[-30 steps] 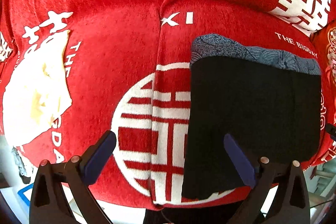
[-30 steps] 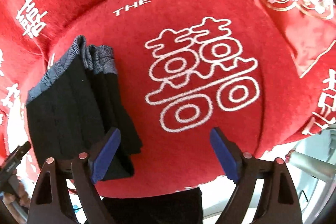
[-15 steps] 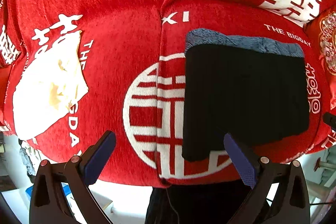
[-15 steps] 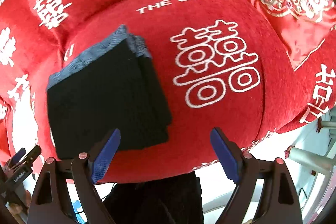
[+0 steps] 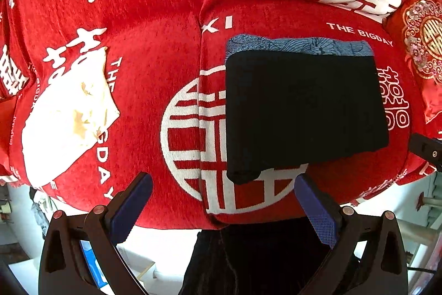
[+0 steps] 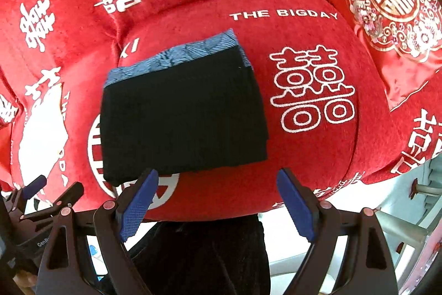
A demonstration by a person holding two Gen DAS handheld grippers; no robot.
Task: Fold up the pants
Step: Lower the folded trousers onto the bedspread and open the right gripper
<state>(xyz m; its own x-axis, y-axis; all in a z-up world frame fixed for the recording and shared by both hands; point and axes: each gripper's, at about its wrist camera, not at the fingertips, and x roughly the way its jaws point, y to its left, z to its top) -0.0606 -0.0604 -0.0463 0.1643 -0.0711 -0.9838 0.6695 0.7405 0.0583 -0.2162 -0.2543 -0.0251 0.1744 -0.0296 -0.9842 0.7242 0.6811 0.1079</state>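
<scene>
The black pants (image 5: pixel 301 109) lie folded into a neat rectangle on the red sofa seat (image 5: pixel 154 73), a blue-grey patterned waistband along their far edge. The right wrist view shows the same pants (image 6: pixel 182 118) left of centre. My left gripper (image 5: pixel 223 206) hangs open above the seat's front edge, its blue pads (image 5: pixel 132 203) empty. My right gripper (image 6: pixel 218 203) is open too, above the front edge and just nearer than the pants, holding nothing. Part of the left gripper (image 6: pixel 41 192) shows at the lower left of the right wrist view.
The sofa cover is red with white characters and lettering. A white cloth patch (image 5: pixel 66 118) lies on the left cushion. A red and gold embroidered cushion (image 6: pixel 386 4) leans at the back right. Dark trouser legs of a person (image 6: pixel 204 259) stand below the seat's front edge.
Both grippers have risen and drawn back from the sofa, so the folded pants look smaller and farther. The pants lie unchanged. In the right wrist view they have slid toward the centre.
</scene>
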